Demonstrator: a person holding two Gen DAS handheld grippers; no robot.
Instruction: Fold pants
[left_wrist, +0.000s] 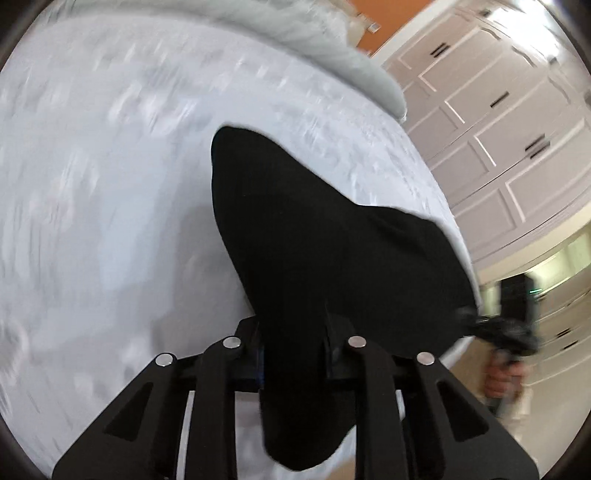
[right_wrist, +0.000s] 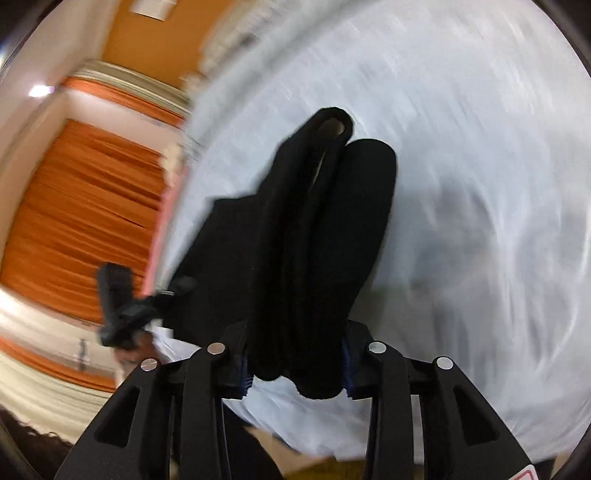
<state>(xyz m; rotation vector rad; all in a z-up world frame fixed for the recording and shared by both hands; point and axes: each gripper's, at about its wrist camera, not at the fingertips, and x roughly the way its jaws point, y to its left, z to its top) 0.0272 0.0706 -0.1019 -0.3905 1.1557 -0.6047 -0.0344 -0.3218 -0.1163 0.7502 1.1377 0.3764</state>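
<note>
The black pants (left_wrist: 314, 251) hang lifted above the white bed (left_wrist: 110, 184). My left gripper (left_wrist: 293, 350) is shut on a bunch of the black cloth, which spills down between its fingers. In the right wrist view my right gripper (right_wrist: 295, 363) is shut on a thick gathered fold of the pants (right_wrist: 317, 240), whose far end droops over the bed (right_wrist: 480, 147). Each view shows the other gripper at the pants' far corner: the right one in the left wrist view (left_wrist: 506, 332), the left one in the right wrist view (right_wrist: 122, 314). Both views are motion-blurred.
A pale grey pillow (left_wrist: 332, 48) lies at the head of the bed. White panelled wardrobe doors (left_wrist: 498, 110) stand to the right of the bed. Orange curtains (right_wrist: 81, 206) and an orange wall (right_wrist: 166, 33) show beyond the bed's other side.
</note>
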